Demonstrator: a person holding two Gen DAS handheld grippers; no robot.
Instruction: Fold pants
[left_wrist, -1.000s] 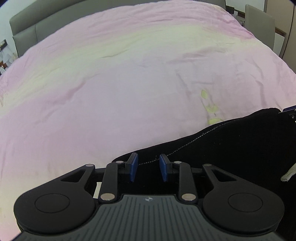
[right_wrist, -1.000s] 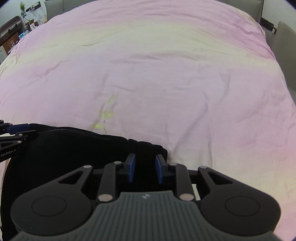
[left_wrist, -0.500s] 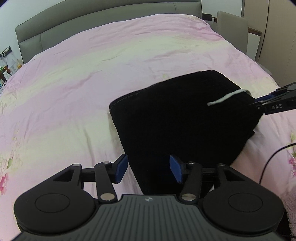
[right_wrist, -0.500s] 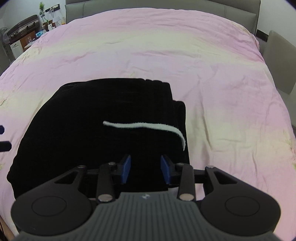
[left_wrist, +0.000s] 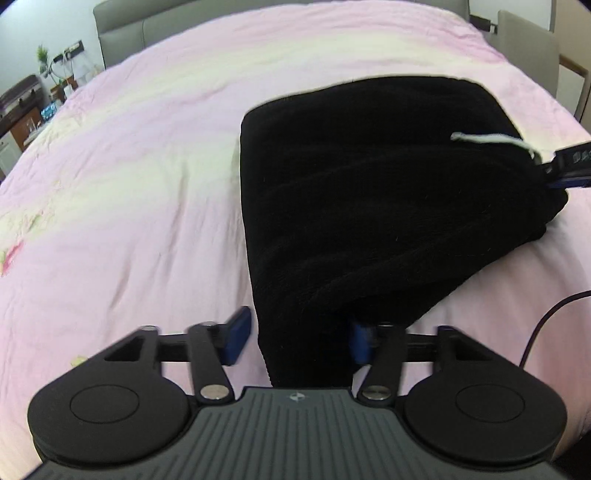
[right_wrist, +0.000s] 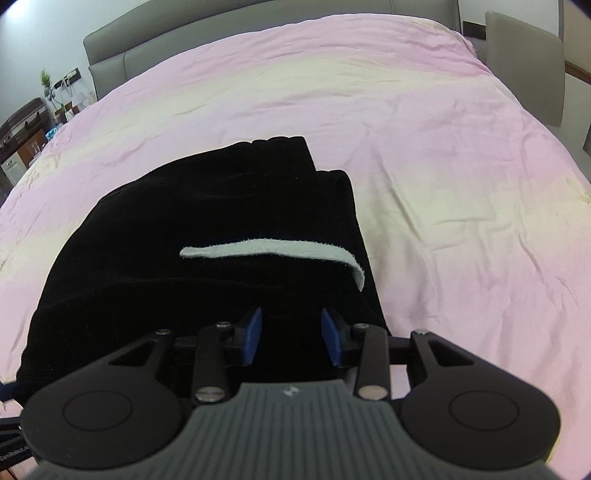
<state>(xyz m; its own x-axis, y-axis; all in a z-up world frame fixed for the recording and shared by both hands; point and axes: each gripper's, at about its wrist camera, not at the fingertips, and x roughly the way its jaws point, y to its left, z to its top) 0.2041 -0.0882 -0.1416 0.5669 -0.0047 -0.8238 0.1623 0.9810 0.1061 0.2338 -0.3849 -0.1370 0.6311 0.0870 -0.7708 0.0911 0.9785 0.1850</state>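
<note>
The black pants (left_wrist: 369, 206) lie folded in a thick bundle on the pink bed cover (left_wrist: 129, 184). A white drawstring (right_wrist: 273, 251) lies across the top; it also shows in the left wrist view (left_wrist: 491, 139). My left gripper (left_wrist: 299, 339) is open, its blue pads (left_wrist: 236, 334) standing either side of the bundle's near left corner. My right gripper (right_wrist: 291, 336) is open over the bundle's near right edge (right_wrist: 221, 229). The right gripper's tip (left_wrist: 569, 166) shows at the far right of the left wrist view.
A grey headboard (right_wrist: 122, 62) runs along the far side of the bed. A grey chair (right_wrist: 524, 66) stands at the right. A cabinet with a plant (right_wrist: 26, 122) stands at the far left. A black cable (left_wrist: 550, 321) lies at the right.
Both grippers let go of the pants and drew back. The jaws have opened wider. The folded bundle now lies flat on the bed, and the views have swung slightly left.
</note>
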